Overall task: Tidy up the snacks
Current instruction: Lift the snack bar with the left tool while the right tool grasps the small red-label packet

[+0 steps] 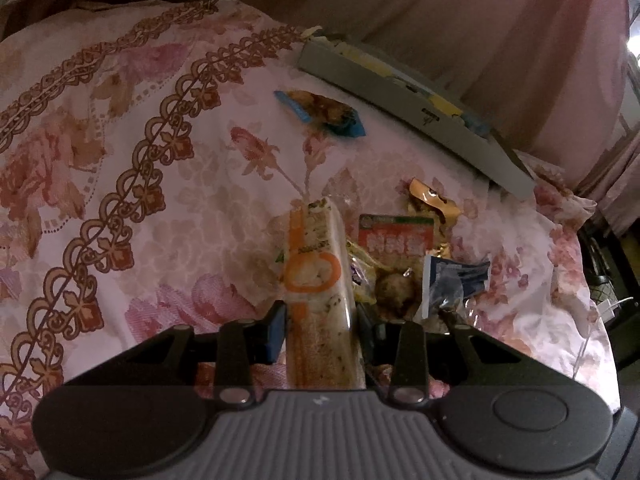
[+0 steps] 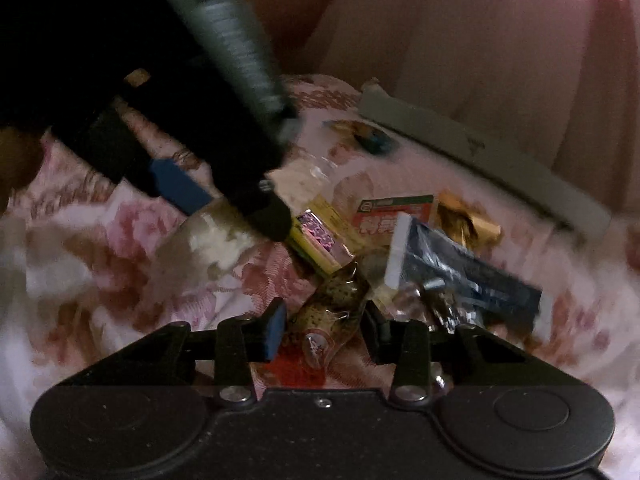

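My left gripper is shut on a long clear-wrapped sandwich pack with orange markings, which sticks out forward between the fingers. In the right wrist view this gripper comes in blurred from the upper left, with the pale pack in it. My right gripper sits low at the near edge of a snack pile. A speckled brown packet is pinched between its fingers. The pile holds a red-and-green packet, a gold packet, a blue-and-white packet and a yellow-and-purple packet.
Everything lies on a floral pink bedspread. A grey shallow box with yellow and blue items in it lies at the back right. A lone blue-ended packet rests in front of it. Pink curtains hang behind; the bed's edge drops off at the right.
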